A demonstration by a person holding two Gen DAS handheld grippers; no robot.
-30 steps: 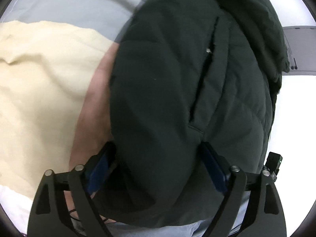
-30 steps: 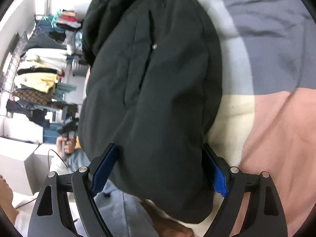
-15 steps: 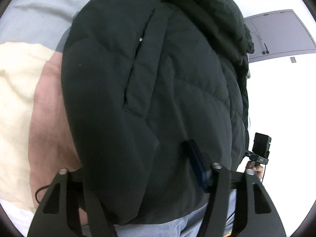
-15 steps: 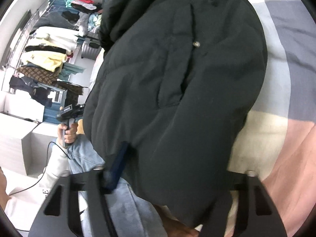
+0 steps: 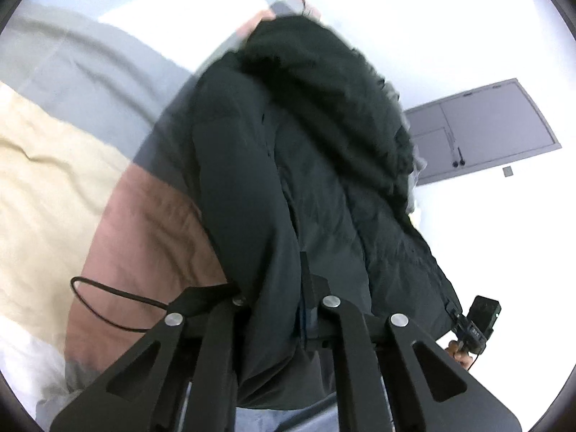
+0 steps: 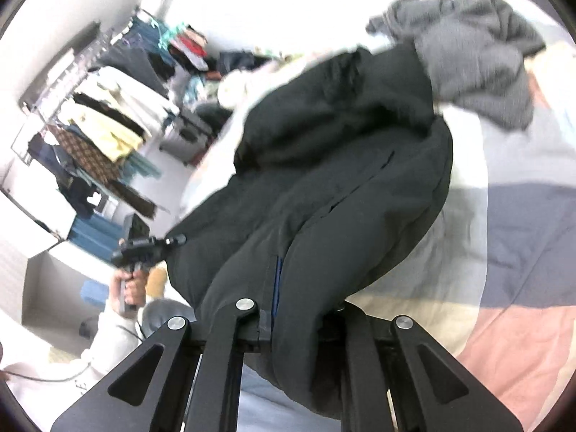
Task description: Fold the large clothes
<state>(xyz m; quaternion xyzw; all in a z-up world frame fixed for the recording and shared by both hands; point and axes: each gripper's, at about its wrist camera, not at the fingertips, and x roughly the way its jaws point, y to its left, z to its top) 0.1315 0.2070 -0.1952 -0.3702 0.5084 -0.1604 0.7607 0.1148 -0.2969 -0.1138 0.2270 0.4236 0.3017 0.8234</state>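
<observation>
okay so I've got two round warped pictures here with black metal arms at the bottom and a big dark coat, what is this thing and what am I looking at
A person holds two tools, one per hand, each with a fisheye camera looking along its fingers. One picture is from the left hand-held gripper, the other from the right hand-held gripper. Both are closed on the dark puffer jacket, which they hold over a bed with a colour-block cover. A grey garment lies farther back. The right view also shows a clothes rack.
</observation>
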